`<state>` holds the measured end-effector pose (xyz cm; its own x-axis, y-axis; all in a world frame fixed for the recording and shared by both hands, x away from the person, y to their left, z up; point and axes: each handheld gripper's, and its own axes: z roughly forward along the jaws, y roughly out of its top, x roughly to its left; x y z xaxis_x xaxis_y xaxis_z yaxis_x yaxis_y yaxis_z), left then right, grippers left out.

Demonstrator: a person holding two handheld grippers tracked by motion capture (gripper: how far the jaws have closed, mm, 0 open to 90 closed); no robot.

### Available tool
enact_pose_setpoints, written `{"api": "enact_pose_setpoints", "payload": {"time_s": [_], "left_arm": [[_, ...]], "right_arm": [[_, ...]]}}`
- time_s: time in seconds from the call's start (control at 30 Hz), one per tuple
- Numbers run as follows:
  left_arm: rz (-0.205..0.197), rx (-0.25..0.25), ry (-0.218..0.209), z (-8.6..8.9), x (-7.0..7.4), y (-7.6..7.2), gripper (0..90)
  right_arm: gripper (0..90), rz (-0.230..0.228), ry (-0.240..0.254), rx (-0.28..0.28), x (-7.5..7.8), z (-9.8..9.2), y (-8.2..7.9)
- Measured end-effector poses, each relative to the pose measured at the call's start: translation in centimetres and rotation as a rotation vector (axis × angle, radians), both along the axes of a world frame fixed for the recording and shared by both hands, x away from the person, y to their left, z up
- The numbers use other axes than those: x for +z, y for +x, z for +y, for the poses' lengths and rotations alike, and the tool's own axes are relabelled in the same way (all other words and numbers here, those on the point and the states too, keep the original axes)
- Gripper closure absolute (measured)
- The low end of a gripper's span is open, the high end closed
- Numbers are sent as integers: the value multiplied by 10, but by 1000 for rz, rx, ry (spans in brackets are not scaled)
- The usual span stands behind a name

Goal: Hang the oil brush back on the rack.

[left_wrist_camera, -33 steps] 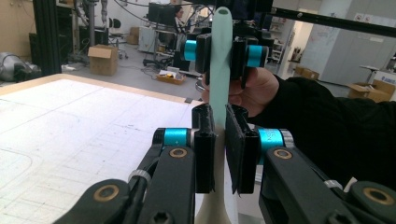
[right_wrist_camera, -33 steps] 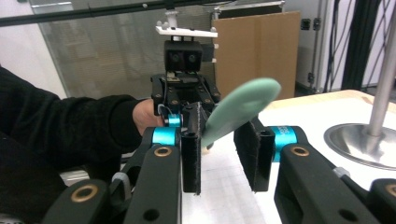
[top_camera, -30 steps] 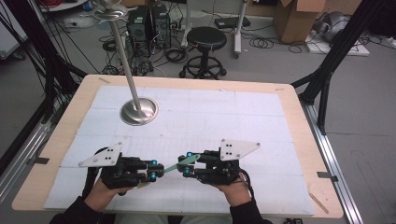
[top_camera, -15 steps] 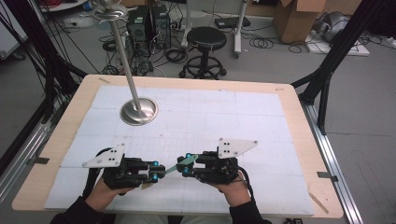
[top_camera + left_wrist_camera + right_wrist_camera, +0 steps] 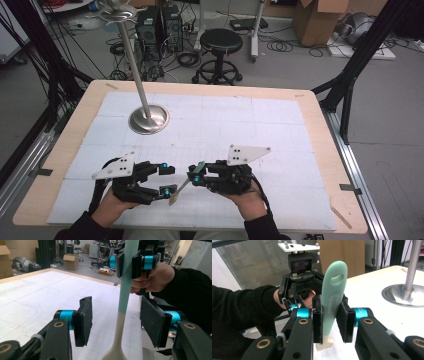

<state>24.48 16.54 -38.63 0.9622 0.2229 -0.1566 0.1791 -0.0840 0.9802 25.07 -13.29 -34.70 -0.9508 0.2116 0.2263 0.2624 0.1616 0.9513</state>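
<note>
A utensil (image 5: 186, 183) with a mint-green handle (image 5: 334, 287) and a cream lower end (image 5: 119, 325) is held near the table's front edge. My right gripper (image 5: 196, 175) is shut on the green handle, pads pressing both sides (image 5: 331, 321). My left gripper (image 5: 167, 179) faces it from the left. Its jaws have just been opening and now stand apart (image 5: 120, 322). The cream shaft runs between them without touching either pad. The right gripper (image 5: 130, 262) shows above, clamping the handle. The left gripper (image 5: 299, 287) shows behind the handle.
A metal stand (image 5: 148, 120) with a round base and a tall pole rises at the back left of the white gridded mat (image 5: 240, 125). The wooden table edge (image 5: 330, 150) frames the mat. A stool (image 5: 218, 45) and boxes stand on the floor beyond.
The left gripper's jaws, earlier closed on the utensil, have spread apart and let it go. The utensil now hangs from the right gripper alone. Both hands stayed in place.
</note>
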Motion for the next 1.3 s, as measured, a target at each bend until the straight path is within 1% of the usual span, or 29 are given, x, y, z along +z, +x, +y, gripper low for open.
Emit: {"api": "enact_pose_setpoints", "payload": {"time_s": [0.1,0.2,0.3,0.4,0.47,0.5,0.63,0.8,0.9,1.1,1.13,1.23,1.3], "left_arm": [[-13,10,9,-2,3,-3,435],[-41,15,31,-5,7,-7,439],[-56,32,66,-8,10,-9,445],[-67,53,100,-10,10,-10,463],[-57,63,106,-10,9,-10,480],[-55,68,117,-10,10,-10,492],[-40,76,130,-9,10,-9,569],[-33,90,151,-9,10,-8,635],[-31,99,162,-9,10,-8,658],[-39,90,166,-9,9,-9,774],[-40,88,165,-9,9,-9,797],[-41,79,168,-9,9,-9,807],[-30,68,165,-9,9,-9,808]], "right_arm": [[767,2,-4,2,4,4,-1],[766,3,-16,2,11,11,-2],[766,5,-29,-2,18,17,-2],[766,12,-52,-13,24,24,-1],[766,12,-66,-20,26,27,-1],[765,15,-74,-20,28,29,-1],[765,21,-96,-28,30,36,0],[765,41,-120,-42,31,43,1],[764,42,-126,-50,31,45,0],[764,38,-139,-60,32,48,-1],[764,43,-141,-58,32,49,-1],[763,44,-139,-57,31,49,0],[761,46,-138,-57,31,50,0]]}}
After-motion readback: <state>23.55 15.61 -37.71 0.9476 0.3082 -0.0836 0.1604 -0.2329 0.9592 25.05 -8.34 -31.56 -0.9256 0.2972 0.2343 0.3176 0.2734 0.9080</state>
